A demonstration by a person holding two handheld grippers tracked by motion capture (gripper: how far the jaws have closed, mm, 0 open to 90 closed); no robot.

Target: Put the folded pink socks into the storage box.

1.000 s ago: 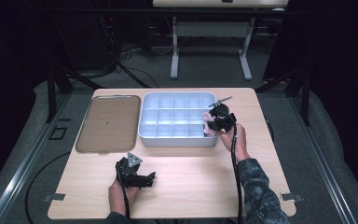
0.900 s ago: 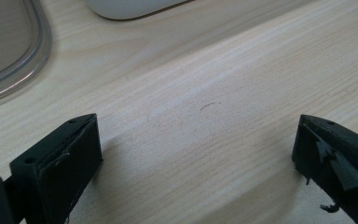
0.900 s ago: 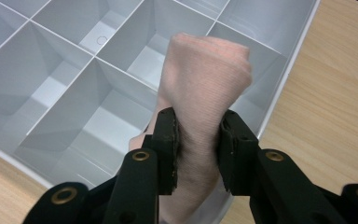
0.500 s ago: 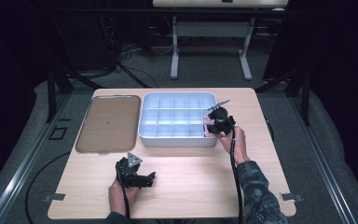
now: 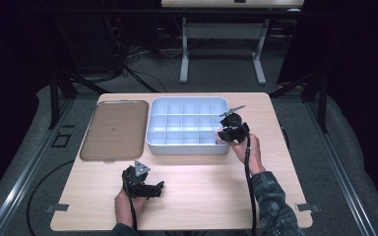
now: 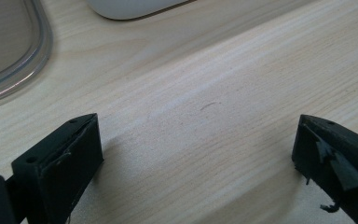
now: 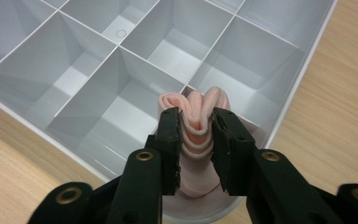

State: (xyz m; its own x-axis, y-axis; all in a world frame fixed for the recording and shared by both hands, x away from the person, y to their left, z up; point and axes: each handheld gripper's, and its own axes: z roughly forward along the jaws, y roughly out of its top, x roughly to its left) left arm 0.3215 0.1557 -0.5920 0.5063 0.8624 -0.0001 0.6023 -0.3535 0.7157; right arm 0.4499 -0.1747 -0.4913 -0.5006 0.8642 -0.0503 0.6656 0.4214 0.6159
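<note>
Pink cloth [image 7: 196, 140] stands folded upright, pinched by right gripper [image 7: 196, 135] above tray [image 7: 303, 70] corner cell, jaws just closing; left gripper [image 6: 193, 154] gapes idle.

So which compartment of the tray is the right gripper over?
The near right corner compartment of the tray, at the corner nearest the right hand. The right gripper, shut on folded pink cloth, hangs above it; the other compartments look empty.
</note>
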